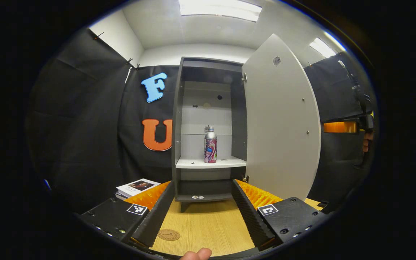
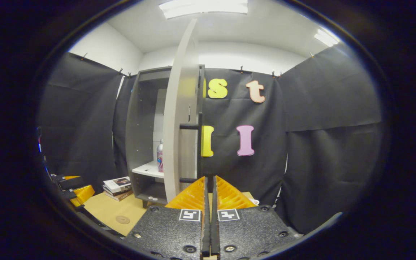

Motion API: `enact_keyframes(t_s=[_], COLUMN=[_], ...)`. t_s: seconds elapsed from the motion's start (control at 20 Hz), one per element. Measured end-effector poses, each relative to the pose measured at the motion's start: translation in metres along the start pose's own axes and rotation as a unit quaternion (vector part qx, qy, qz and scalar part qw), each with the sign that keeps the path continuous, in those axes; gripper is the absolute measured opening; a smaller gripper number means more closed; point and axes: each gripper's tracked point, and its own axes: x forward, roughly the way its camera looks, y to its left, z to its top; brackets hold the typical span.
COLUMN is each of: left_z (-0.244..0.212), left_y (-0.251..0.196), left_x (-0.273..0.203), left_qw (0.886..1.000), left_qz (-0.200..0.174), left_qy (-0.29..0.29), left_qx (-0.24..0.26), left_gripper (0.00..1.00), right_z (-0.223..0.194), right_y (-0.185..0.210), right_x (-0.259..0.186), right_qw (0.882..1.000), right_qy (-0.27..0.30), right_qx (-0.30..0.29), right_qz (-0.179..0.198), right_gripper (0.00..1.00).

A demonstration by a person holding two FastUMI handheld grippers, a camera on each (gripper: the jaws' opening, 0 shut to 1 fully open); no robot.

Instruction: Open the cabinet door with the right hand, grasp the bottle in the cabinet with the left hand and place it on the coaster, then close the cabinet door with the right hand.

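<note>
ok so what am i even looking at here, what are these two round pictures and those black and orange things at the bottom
There is no robot. A person holds a two-finger gripper in each hand, and each gripper carries a wide-angle camera that looks along its own fingers.

In the left gripper view, the left gripper is open, holds nothing and points at a cabinet. Its door is swung open, and a bottle stands upright on the shelf. On the wooden table lie a round coaster and a stack of books.

In the right gripper view, the right gripper has its fingers shut together, pointing at the handle on the door's edge. I cannot tell if it grips the handle.
</note>
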Motion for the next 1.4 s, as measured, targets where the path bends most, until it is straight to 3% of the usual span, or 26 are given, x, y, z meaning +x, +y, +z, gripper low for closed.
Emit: enact_keyframes(t_s=[0.1,0.15,0.25,0.5,0.55,0.6,0.9,1.15,1.4], left_z=[0.0,0.0,0.001,0.002,0.004,0.005,0.021,0.041,0.044], left_y=[-0.001,-0.002,-0.003,-0.003,-0.002,-0.002,-0.006,-0.029,-0.025], left_x=[0.002,0.003,0.003,0.01,0.013,0.018,0.06,0.124,0.213], left_qw=[1.0,1.0,1.0,1.0,1.0,1.0,1.0,0.997,0.998], left_qz=[-0.001,-0.002,-0.003,-0.005,-0.005,-0.007,-0.023,-0.069,-0.047], left_qy=[0.001,0.003,0.003,0.004,0.002,0.002,-0.004,-0.015,-0.014], left_qx=[-0.003,-0.004,-0.004,-0.003,-0.002,-0.001,0.001,-0.028,-0.032], left_gripper=[0.95,0.95,0.95,0.95,0.95,0.95,0.95,0.95,0.95], right_z=[-0.004,-0.006,-0.007,-0.008,-0.009,-0.009,-0.01,-0.011,-0.015], right_y=[0.003,0.001,-0.003,-0.005,-0.002,0.0,0.001,0.0,-0.005], right_x=[-0.001,-0.002,-0.002,-0.001,0.0,0.0,0.003,0.001,0.001], right_qw=[1.0,1.0,1.0,1.0,1.0,1.0,1.0,1.0,0.999], right_qy=[0.003,0.003,0.001,0.0,0.0,0.002,-0.004,-0.001,0.01], right_qx=[0.01,0.01,0.001,-0.001,0.006,0.013,0.021,0.025,0.024], right_qz=[-0.002,-0.006,-0.011,-0.014,-0.013,-0.012,-0.009,-0.014,-0.03], right_gripper=[0.08,0.27,0.48,0.8,0.94,1.0,1.0,1.0,1.0])
